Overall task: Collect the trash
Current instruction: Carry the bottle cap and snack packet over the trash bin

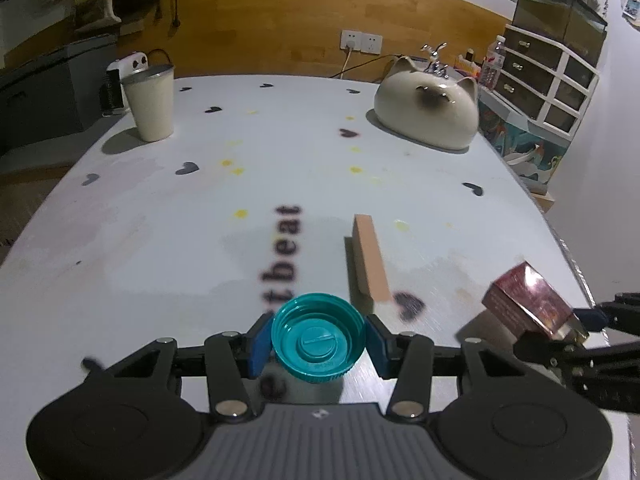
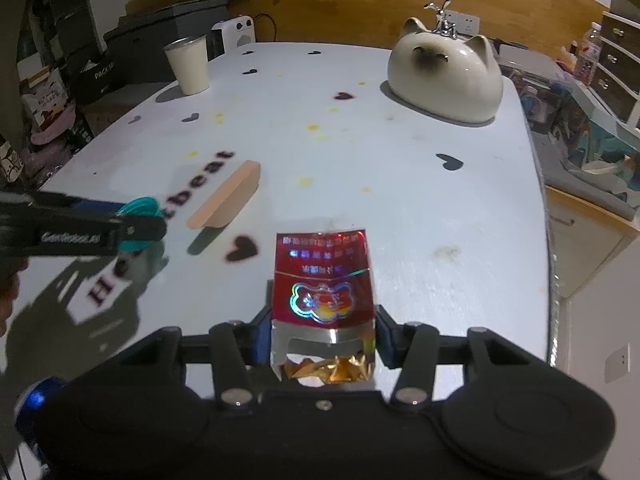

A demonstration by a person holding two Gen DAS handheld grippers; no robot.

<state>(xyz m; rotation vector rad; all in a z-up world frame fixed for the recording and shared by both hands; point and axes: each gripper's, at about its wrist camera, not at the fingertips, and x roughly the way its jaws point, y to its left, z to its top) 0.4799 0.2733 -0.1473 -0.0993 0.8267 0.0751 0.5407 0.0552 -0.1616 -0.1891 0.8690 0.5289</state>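
My left gripper (image 1: 318,346) is shut on a teal plastic bottle cap (image 1: 319,338), held just above the white table (image 1: 160,220). It also shows in the right wrist view (image 2: 138,220) at the left. My right gripper (image 2: 322,338) is shut on an opened red cigarette pack (image 2: 324,296) with gold foil at its torn end. The pack also shows in the left wrist view (image 1: 528,306) at the right. A tan rectangular block (image 1: 370,260) lies on the table between the two grippers, also in the right wrist view (image 2: 226,200).
A white bucket-like cup (image 1: 150,102) stands at the far left of the table. A cat-shaped ceramic basin (image 1: 428,114) with a chrome tap sits at the far right. Drawers (image 1: 548,76) and clutter stand beyond the table's right edge.
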